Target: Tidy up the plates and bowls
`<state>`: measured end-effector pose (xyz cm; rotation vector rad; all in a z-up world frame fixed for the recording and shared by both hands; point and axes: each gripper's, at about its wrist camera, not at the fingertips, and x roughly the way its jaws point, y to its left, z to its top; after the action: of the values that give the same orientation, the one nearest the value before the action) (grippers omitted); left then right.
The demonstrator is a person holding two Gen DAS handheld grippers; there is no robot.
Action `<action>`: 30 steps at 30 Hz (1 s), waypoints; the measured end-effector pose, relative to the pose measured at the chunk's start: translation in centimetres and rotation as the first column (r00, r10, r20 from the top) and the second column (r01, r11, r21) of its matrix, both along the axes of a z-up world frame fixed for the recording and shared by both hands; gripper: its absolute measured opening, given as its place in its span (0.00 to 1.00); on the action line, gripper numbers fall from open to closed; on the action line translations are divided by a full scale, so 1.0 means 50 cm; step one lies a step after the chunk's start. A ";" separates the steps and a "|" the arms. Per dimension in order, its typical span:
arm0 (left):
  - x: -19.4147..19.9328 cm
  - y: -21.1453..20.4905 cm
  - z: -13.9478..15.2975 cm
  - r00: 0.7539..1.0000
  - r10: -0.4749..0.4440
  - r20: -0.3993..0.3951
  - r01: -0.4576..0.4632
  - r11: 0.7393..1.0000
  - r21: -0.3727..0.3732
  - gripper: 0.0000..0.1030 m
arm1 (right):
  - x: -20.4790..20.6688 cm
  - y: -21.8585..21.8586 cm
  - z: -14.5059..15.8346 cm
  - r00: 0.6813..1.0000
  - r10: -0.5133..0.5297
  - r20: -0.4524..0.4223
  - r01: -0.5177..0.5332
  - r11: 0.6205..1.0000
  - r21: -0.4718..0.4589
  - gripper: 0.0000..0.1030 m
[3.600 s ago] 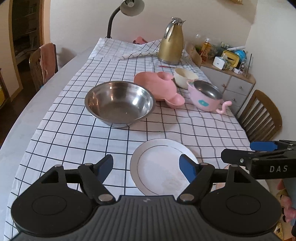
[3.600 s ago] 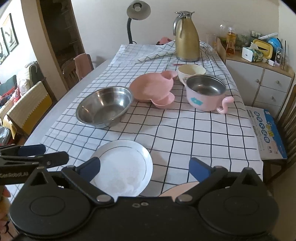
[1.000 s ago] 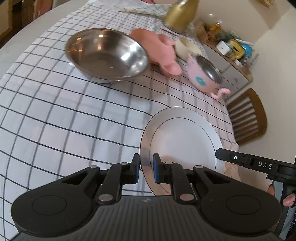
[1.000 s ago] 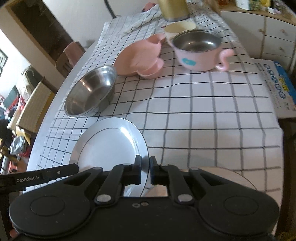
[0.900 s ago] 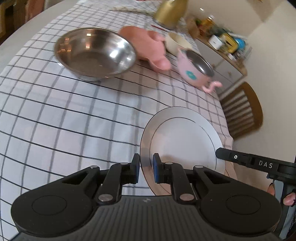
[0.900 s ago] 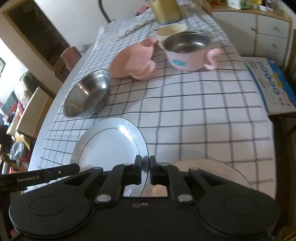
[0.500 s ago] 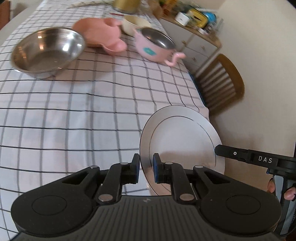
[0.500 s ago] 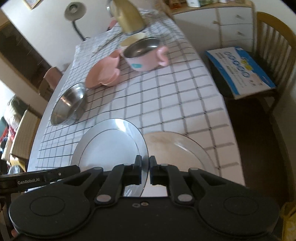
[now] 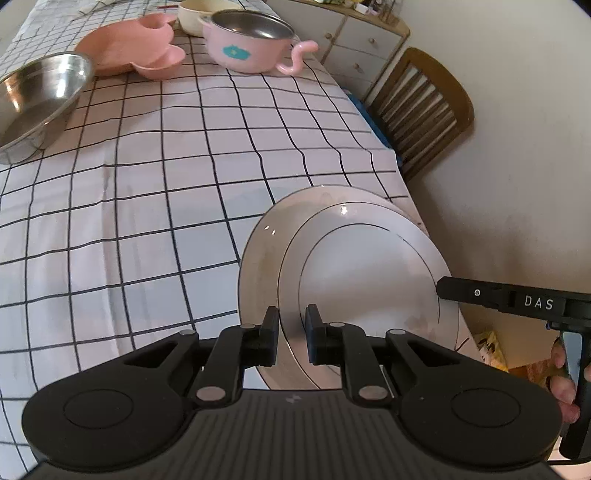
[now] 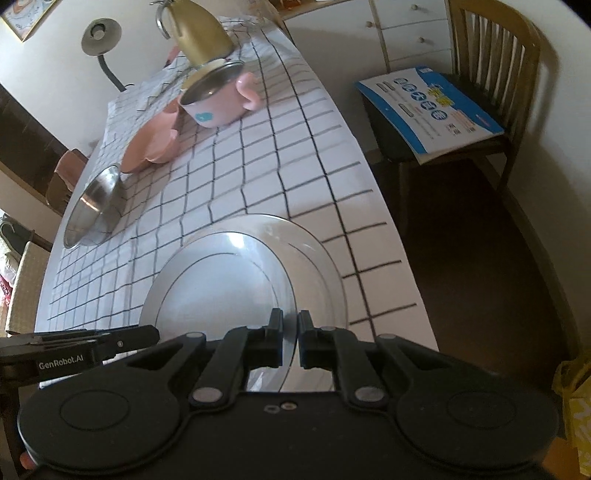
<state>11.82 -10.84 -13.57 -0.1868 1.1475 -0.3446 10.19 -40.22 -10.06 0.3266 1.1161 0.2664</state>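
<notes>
A desk (image 9: 155, 206) under a white cloth with a black grid filled most of both views, with a pale wall and a wooden chair (image 9: 421, 110) off its right side. Nearest to me, my left gripper (image 9: 291, 334) was clamped on the near left rim of the white plate (image 9: 369, 280), and my right gripper (image 10: 290, 341) pinched the same plate's opposite rim, both pairs of jaws nearly closed on the thin edge. A second earlier this plate had hung over the middle of the cloth; now I had carried it to the desk's right edge, where it sat over a larger pale plate (image 9: 258, 258) and overlapped most of it. I could not tell whether the two were touching.

Farther along the cloth stood the steel bowl (image 9: 37, 99) at the left, then the pink dish (image 9: 125, 48), the pink pot (image 9: 251, 44) with its curled handle, and a cream bowl (image 9: 195, 14) just behind it. In the right wrist view a gold jug (image 10: 201, 33) stood at the far end, and a blue-and-white box (image 10: 428, 107) lay on a second chair.
</notes>
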 end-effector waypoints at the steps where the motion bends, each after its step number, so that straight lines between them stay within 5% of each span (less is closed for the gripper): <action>1: 0.003 -0.003 -0.003 1.000 -0.004 -0.003 0.004 1.000 0.004 0.13 | 0.001 -0.004 -0.006 1.000 -0.004 -0.003 0.004 1.000 0.004 0.08; 30: 0.039 -0.004 -0.038 0.996 -0.059 -0.071 0.058 0.998 -0.013 0.13 | 0.013 -0.019 -0.040 0.999 0.013 -0.033 -0.012 1.000 0.017 0.07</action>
<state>13.76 -11.05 -15.46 -0.1767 1.2236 -0.3984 10.83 -41.19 -12.07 0.3403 1.1498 0.2828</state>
